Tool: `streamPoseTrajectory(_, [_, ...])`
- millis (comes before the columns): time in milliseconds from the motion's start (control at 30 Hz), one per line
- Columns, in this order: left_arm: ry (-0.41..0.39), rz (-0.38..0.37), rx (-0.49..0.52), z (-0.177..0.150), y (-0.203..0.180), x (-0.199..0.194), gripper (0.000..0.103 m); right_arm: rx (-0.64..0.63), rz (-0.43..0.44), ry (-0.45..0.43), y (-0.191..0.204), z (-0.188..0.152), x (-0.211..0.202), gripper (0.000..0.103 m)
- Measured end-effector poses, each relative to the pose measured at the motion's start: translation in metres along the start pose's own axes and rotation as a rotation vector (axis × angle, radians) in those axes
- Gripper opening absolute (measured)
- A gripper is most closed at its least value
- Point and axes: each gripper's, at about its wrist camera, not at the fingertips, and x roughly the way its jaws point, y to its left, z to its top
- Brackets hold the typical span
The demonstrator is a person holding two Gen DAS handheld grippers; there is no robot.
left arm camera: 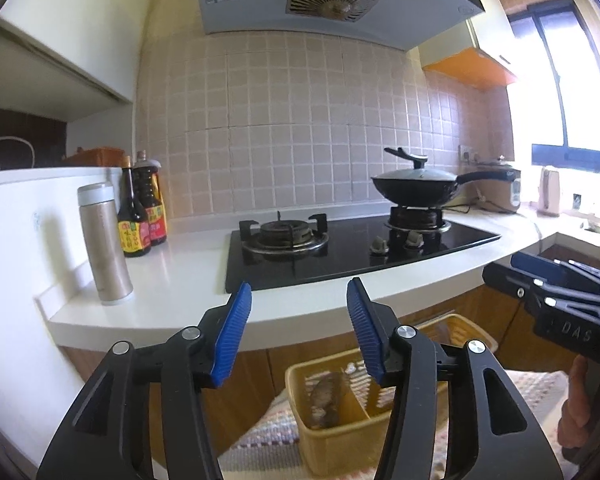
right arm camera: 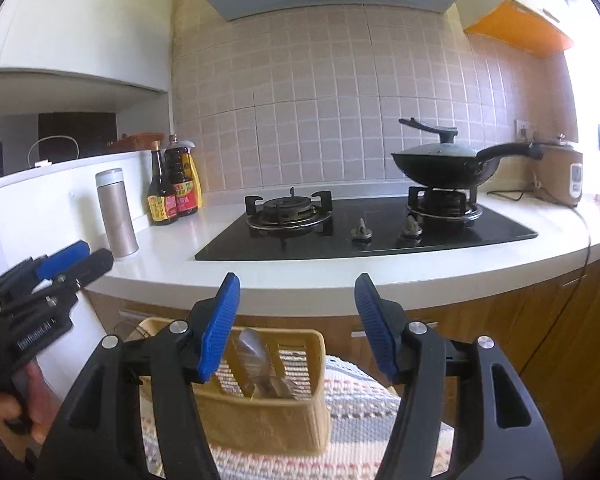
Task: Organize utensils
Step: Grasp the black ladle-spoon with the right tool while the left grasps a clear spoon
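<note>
Kitchen air surrounds both tongs: left tongs (left arm camera: pixel 300 304) and right tongs (right arm camera: pixel 298 300) gape wide, gripping nothing, short of the white tabletop (right arm camera: pixel 300 276) edge. Below them, the yellow utensil basket (right arm camera: pixel 260 412), holding spoons (right arm camera: pixel 256 364), sits on a woven mat (right arm camera: pixel 364 412).

A lidded black wok (left arm camera: pixel 414 189) sits on the right burner of a gas hob (left arm camera: pixel 352 246) set in the white desk (left arm camera: pixel 188 276); a steel flask (left arm camera: pixel 105 244) and sauce bottles (left arm camera: pixel 142 210) stand at left, a rice cooker (right arm camera: pixel 562 174) at right.
</note>
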Motion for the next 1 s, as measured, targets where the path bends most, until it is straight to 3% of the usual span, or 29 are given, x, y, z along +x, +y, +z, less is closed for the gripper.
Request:
streamPoseTrajectory(233, [0.033,-0.094,-0.095,0.024,0.011,-0.045,0.054,-0.046,0.021,0.041,0.016,0.016,-0.047,0.056])
streamPoseTrajectory(333, [0.082,-0.146,-0.129,0.026,0.013,-0.058,0.058,-0.089,0.007,0.107,0.028,0.017,-0.063,0.056])
streamPoseTrajectory(567, [0.347,-0.237,-0.203,-0.014,0.014,-0.067,0.058,-0.078,0.052,0.343,0.036,-0.016,-0.082,0.056])
streamPoseTrajectory(767, [0.595,-0.209,-0.186,-0.074,0.009,-0.046,0.058,-0.015,0.094,0.582,0.029,-0.065,-0.073,0.056])
streamPoseTrajectory(900, [0.741,-0.186,-0.151,-0.115,0.001,-0.021,0.058,0.117,0.176,0.815,0.016,-0.113,-0.058,0.056])
streamPoseTrajectory(1000, [0.826,-0.186,-0.156,-0.142,-0.001,-0.004,0.058,0.178,0.202,0.932,0.009,-0.139,-0.051,0.056])
